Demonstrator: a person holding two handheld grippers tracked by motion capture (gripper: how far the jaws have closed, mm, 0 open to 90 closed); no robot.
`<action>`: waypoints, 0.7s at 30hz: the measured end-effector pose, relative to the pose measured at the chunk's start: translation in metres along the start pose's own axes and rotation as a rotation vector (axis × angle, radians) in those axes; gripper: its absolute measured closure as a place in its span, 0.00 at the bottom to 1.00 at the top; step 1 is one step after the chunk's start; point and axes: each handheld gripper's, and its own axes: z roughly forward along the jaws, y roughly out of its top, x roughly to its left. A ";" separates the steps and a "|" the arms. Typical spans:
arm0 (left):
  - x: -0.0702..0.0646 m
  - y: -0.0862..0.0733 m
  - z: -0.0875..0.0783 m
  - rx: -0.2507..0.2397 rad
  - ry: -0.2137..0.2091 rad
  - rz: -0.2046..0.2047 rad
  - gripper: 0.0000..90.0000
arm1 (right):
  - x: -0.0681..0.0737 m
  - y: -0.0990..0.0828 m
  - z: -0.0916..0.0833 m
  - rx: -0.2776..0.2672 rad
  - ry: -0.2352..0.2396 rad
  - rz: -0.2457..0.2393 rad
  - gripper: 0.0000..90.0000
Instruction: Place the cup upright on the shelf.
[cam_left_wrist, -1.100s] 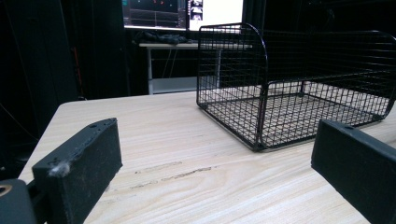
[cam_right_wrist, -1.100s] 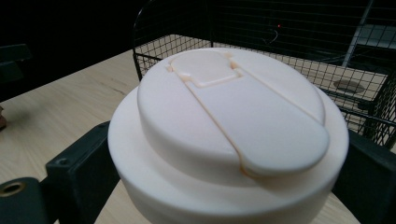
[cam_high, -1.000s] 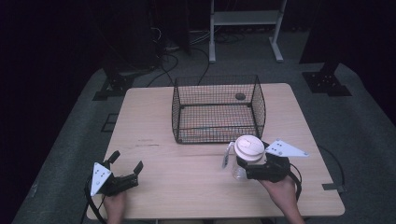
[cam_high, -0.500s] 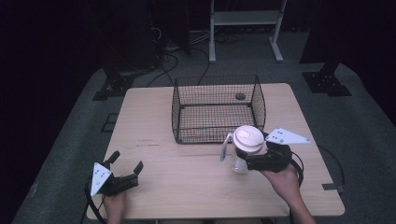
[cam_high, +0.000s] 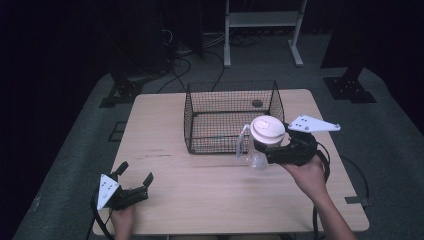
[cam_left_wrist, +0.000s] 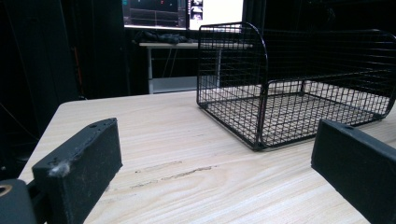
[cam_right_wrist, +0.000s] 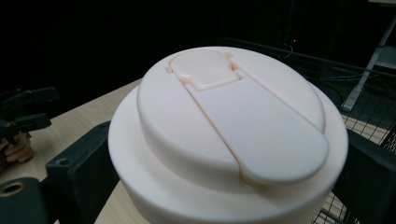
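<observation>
The right claw (cam_high: 264, 152) grips a clear cup (cam_high: 259, 156) with a cream lid (cam_high: 267, 128), its jaws pressed against the cup's sides just under the lid, as the right gripper view shows with the lid (cam_right_wrist: 233, 121) sitting between the two black jaws. In the high view the cup appears held above the worktop (cam_high: 225, 195), just beside the front right corner of the wire basket (cam_high: 231, 117), not yet over it or inside it. A small tag or strap (cam_high: 242, 141) hangs off the cup's left side, close to the basket's front wall.

The left claw (cam_high: 135, 181) rests low near the front left of the worktop, jaws spread wide and holding nothing; its own view looks across bare wood to the basket (cam_left_wrist: 299, 93), which seems empty apart from a small dark thing (cam_high: 257, 103) near its far right corner.

Judged from this, the pickup is done and the carry is partly done. What seems left is to bring the cup over the rim, lower it onto the basket floor, and let go
</observation>
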 end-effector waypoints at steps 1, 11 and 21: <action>0.000 0.000 0.000 0.000 0.000 0.000 0.01 | -0.001 0.004 0.001 0.001 -0.001 0.002 0.05; 0.000 0.000 0.000 -0.003 0.001 -0.006 0.01 | -0.010 0.029 0.007 -0.007 -0.010 -0.010 0.05; 0.001 0.000 0.000 -0.003 0.001 -0.005 0.01 | -0.018 0.051 0.017 -0.008 -0.013 -0.007 0.05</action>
